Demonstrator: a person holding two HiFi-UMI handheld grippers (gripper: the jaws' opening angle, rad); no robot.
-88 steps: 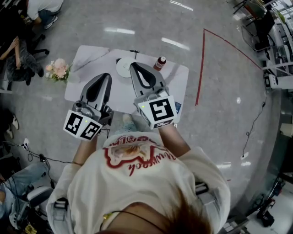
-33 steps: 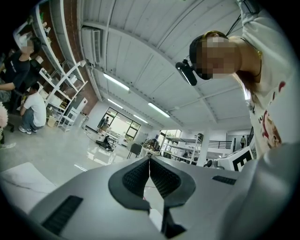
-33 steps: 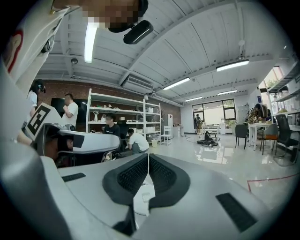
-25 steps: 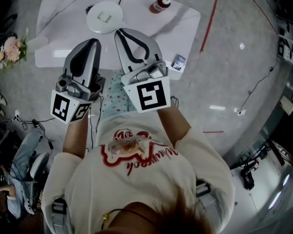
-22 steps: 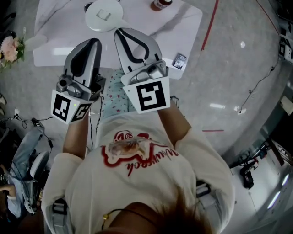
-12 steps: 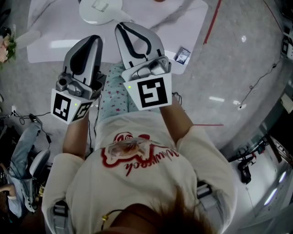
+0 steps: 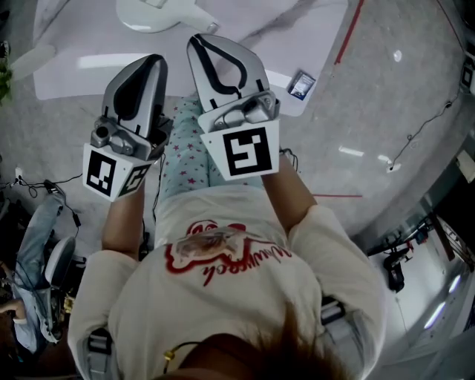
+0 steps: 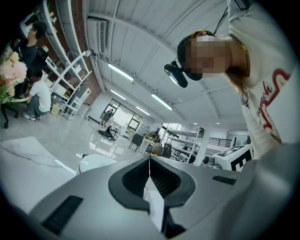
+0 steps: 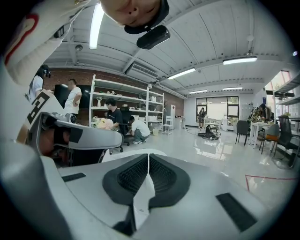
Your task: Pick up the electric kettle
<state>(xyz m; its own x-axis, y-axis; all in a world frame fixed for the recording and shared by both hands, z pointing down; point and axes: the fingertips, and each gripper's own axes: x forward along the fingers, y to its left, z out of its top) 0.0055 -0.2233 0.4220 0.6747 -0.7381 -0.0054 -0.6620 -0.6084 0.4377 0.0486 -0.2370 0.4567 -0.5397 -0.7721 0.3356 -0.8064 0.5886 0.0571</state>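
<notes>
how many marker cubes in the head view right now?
2. One marker cube sits at the back of the left gripper, frame left; the other on the right gripper, centre. None look hidden.

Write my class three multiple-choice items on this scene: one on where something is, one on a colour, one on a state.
1. Where is the electric kettle?
A. on the table
B. on a chair
C. on a shelf

2. What colour is the floor line to the right of the table?
A. yellow
B. red
C. blue

3. How do the jaws of the left gripper and the right gripper stand?
A. wide open
B. shut on the kettle
C. shut, with nothing between them

Answers:
1 A: the head view shows it standing on the white tabletop.
2 B: the stripe is plainly red.
3 C: each gripper view shows the pads meeting and nothing between them.
</notes>
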